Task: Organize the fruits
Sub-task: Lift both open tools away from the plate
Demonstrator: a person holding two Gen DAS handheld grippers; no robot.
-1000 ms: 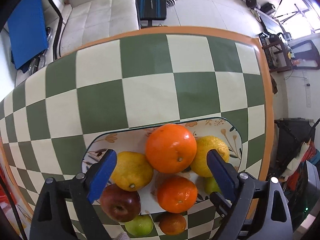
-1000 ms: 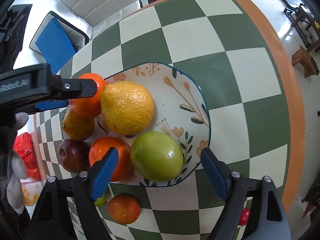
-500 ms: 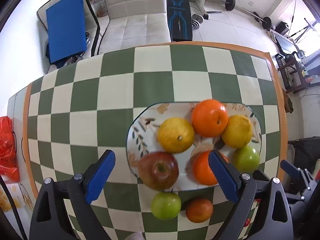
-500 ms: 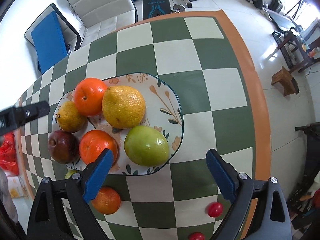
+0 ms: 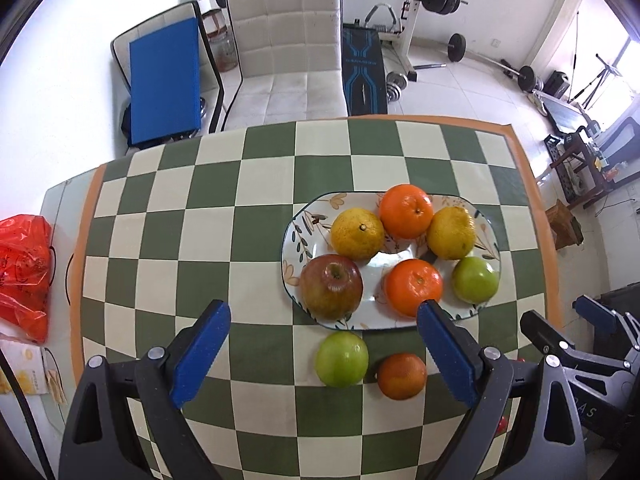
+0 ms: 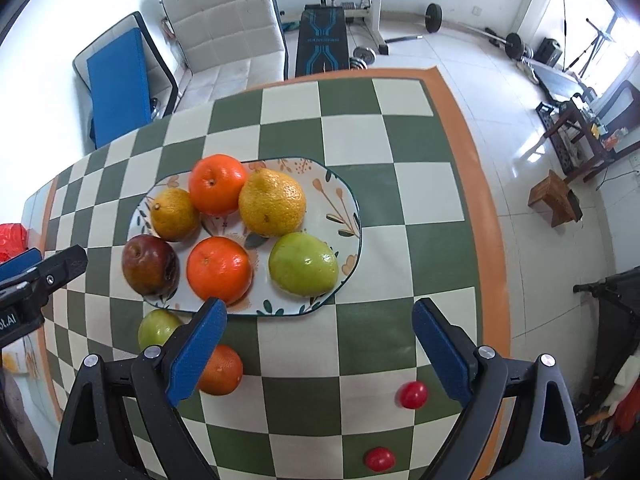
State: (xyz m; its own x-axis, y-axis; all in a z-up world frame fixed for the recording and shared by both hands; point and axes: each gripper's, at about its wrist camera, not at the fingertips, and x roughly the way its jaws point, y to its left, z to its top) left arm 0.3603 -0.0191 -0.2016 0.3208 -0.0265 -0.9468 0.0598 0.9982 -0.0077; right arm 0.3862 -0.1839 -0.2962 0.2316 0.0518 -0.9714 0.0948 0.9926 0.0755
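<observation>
A floral plate (image 5: 294,236) (image 6: 344,204) on the checkered table holds several fruits: a red apple (image 5: 331,286), two oranges, two yellow citrus and a green apple (image 6: 303,264). A loose green apple (image 5: 342,359) (image 6: 158,328) and a small orange (image 5: 401,376) (image 6: 222,372) lie on the table in front of the plate. Two small red tomatoes (image 6: 413,395) lie nearer the front right. My left gripper (image 5: 324,344) is open and empty above the loose fruit. My right gripper (image 6: 318,338) is open and empty in front of the plate.
The table's orange border (image 6: 472,184) marks its right edge. A red plastic bag (image 5: 24,264) lies at the table's left end. A white chair (image 5: 288,52) and a blue-padded chair (image 5: 164,80) stand beyond the far edge, with gym equipment behind.
Both grippers have pulled back and up from the plate. More of the table and room shows, and the loose fruit and tomatoes have come into view.
</observation>
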